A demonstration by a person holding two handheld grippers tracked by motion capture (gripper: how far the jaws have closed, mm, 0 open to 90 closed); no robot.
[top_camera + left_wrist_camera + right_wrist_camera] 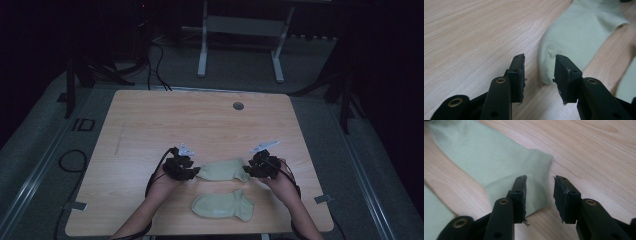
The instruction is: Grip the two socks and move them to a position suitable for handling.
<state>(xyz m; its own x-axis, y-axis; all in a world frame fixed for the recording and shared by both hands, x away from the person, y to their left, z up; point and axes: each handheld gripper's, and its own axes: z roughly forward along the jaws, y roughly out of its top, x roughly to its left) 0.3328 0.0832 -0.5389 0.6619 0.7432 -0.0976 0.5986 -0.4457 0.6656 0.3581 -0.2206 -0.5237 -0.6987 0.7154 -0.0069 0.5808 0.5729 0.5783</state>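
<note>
Two pale green socks lie flat on the wooden table (pixel 150 120). The far sock (pixel 223 169) stretches between my two grippers; the near sock (pixel 222 205) lies closer to the front edge. My left gripper (pixel 196 171) is open at the far sock's toe end (pixel 574 32), its jaws apart just above the toe tip (pixel 540 72). My right gripper (pixel 246 170) is open at the cuff end (pixel 499 162), its jaws astride the ribbed cuff edge (pixel 539 195). Nothing is clamped in either gripper.
A grey round grommet (pixel 238 106) sits near the table's far edge. Black cables (pixel 70 162) trail on the floor at the left. A white desk frame (pixel 240 40) stands behind the table. The near sock's edge (pixel 627 85) shows beside the left gripper.
</note>
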